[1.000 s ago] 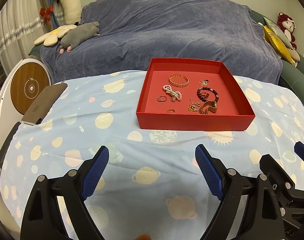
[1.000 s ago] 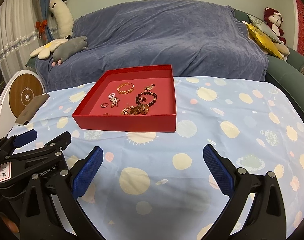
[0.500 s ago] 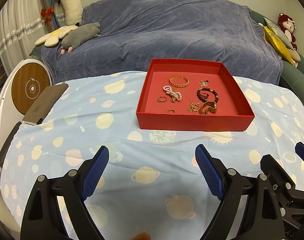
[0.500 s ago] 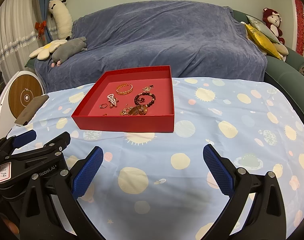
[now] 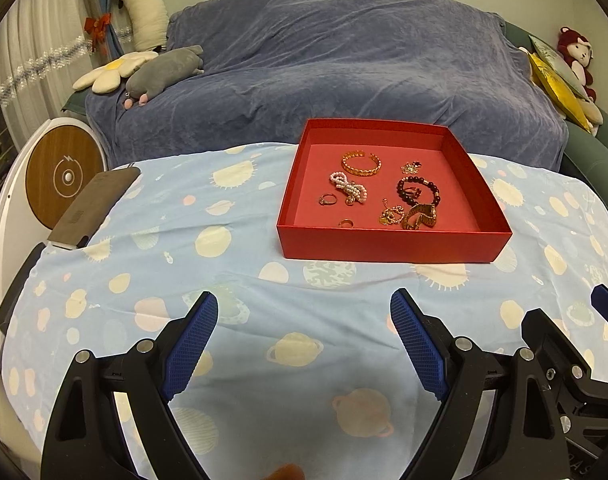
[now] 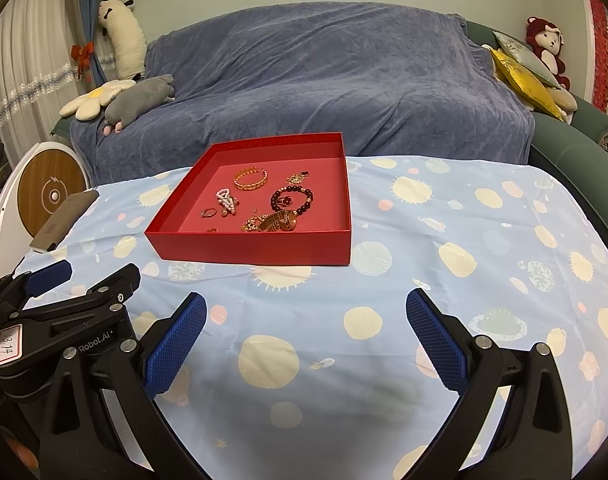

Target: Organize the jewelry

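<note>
**Jewelry all in the tray, both grippers waiting**

Jewelry sits gathered in the red tray point(image 5: 392, 246), out toward the far side of the table and in front of the covered sofa point(image 5: 336, 60). Inside: the gold cuff bracelet point(image 5: 361, 163) near the back, the pearl bow clip point(image 5: 348, 187) left of centre, two small rings point(image 5: 328, 199) toward the front left, the dark beaded bracelet point(image 5: 418, 190) on the right, and a gold watch point(image 5: 420, 216) tangled against a gold chain point(image 5: 392, 214) near the front wall. Nothing loose shows on the planet-print cloth point(image 5: 239, 280).

What has changed over the last second? Nothing. The pieces lie exactly where they did and both tools hold the same pose, so this reads as a pause, either before the sorting starts or after the last piece went in; the frames cannot settle which.

The left gripper point(image 5: 304, 332) hovers low over the cloth, fingers wide apart with nothing between them. The right gripper point(image 6: 306, 332) is the same, spread and empty, just beside it.

Room to move looks generous: bare cloth lies between the fingertips and the tray's near wall, and more to the tray's right. On the left, a dark phone-like slab point(image 5: 93, 208) lies at the cloth's edge by a round wooden-faced device point(image 5: 65, 178). The tray's raised walls mean any reach goes in from above.
</note>
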Demonstrator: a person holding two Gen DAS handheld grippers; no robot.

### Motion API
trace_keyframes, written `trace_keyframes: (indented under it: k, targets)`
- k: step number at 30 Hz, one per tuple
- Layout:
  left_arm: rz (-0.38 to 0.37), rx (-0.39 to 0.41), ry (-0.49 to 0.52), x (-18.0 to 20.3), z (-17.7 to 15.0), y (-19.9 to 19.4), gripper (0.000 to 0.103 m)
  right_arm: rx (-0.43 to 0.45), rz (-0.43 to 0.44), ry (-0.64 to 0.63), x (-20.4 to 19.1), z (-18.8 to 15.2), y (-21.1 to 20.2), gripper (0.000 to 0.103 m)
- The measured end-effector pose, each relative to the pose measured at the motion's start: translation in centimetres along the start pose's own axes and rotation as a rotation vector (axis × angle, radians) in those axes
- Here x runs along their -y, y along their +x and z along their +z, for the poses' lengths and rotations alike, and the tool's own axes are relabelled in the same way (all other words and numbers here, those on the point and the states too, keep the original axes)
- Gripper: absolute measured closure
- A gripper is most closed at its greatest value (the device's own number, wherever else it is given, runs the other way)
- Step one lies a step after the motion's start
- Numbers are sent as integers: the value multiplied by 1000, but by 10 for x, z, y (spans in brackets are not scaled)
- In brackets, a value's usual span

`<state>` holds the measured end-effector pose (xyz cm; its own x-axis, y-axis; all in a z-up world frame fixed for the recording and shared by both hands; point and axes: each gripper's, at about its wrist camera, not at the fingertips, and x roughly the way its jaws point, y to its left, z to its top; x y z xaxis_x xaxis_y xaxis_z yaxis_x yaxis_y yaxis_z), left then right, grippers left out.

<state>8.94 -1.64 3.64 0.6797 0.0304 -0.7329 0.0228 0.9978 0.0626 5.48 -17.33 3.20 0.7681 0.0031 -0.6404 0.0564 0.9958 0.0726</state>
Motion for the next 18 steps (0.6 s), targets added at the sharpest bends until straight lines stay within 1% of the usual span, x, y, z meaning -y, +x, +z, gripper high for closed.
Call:
trace_keyframes:
  k: [7,18]
  targets:
    - [-8,-5,-10,-3,2,1,18,1,6,4,-2,2,-1,5]
    - [-3,10,-10,-1,1,0,18,4,5,1,-5,3,-3,5]
